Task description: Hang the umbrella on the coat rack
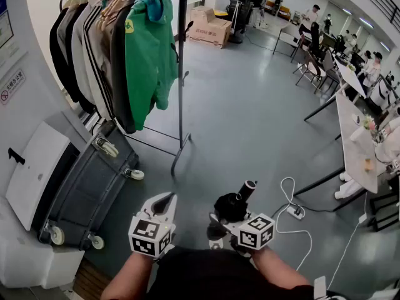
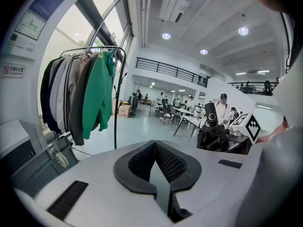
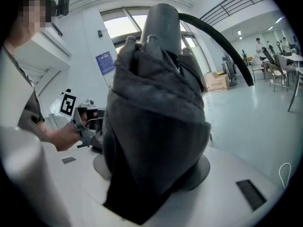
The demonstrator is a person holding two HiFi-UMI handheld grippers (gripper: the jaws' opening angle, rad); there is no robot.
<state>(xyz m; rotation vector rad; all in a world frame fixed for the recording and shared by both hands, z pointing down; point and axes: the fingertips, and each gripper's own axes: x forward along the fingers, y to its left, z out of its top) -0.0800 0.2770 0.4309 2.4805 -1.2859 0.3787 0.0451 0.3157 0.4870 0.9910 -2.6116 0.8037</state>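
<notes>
The black folded umbrella [image 1: 232,206] sits between the jaws of my right gripper [image 1: 234,212], which is shut on its cloth body; its stubby handle [image 1: 248,187] points forward. In the right gripper view the umbrella [image 3: 156,122] fills the middle and hides the jaws, and its black wrist strap [image 3: 222,41] arcs to the right. My left gripper [image 1: 166,200] is held beside it on the left, shut with nothing in it [image 2: 155,144]. The coat rack [image 1: 182,74] stands ahead to the left, hung with several garments, a green jacket [image 1: 149,55] nearest the end pole.
A dark grey suitcase [image 1: 87,189] lies on its side below the rack, next to a white cabinet [image 1: 31,170]. A white cable and power strip [image 1: 294,211] lie on the floor at right. Tables [image 1: 353,136], chairs, cardboard boxes [image 1: 209,29] and people stand farther back.
</notes>
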